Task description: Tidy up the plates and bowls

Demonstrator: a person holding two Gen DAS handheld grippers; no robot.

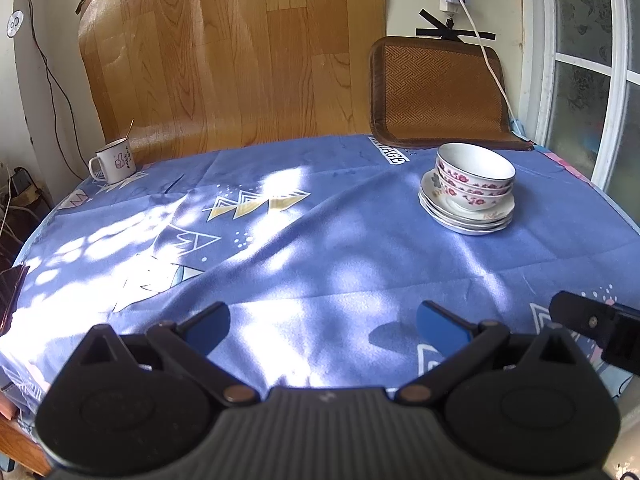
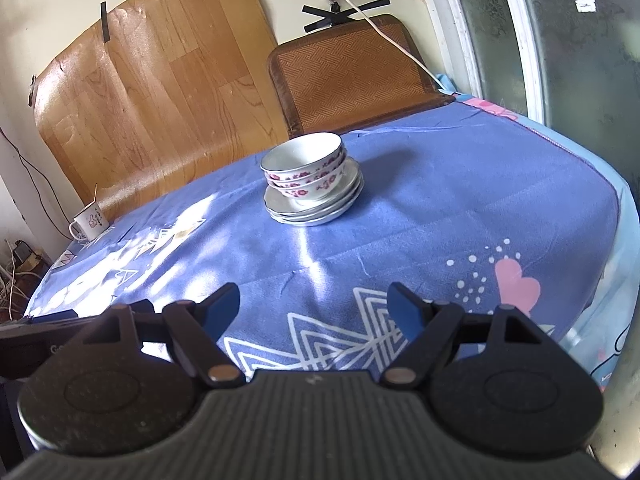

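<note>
At the far left of the table [image 1: 320,240], near its back edge, stands a mug [image 1: 113,161] with a thin stick in it, well apart from everything else. The blue cloth [image 1: 280,216] lies rumpled, with sun patches across its left half.

The left gripper [image 1: 323,324] hovers over the near edge, fingers [image 1: 209,327] spread wide, nothing between them. The right gripper [image 2: 314,314] hangs beside it the same way: fingers [image 2: 222,312] wide apart and empty.

Toward the back right sit the bowls [image 1: 474,176], three nested, on a stack of plates [image 1: 466,210]; in the right wrist view the same bowls [image 2: 305,168] and plates [image 2: 316,204] lie straight ahead, well beyond the fingertips. A woven mat [image 1: 438,92] leans on the wall behind them.

The dishes look like glazed ceramic: stiff, smooth, likely slippery and breakable, and the full pile would be heavy. The top bowl is probably best taken by its rim, one finger inside and one outside. Plates offer only a thin edge, so a grip there should be firm and level. Everything looks already gathered into one pile.
</note>
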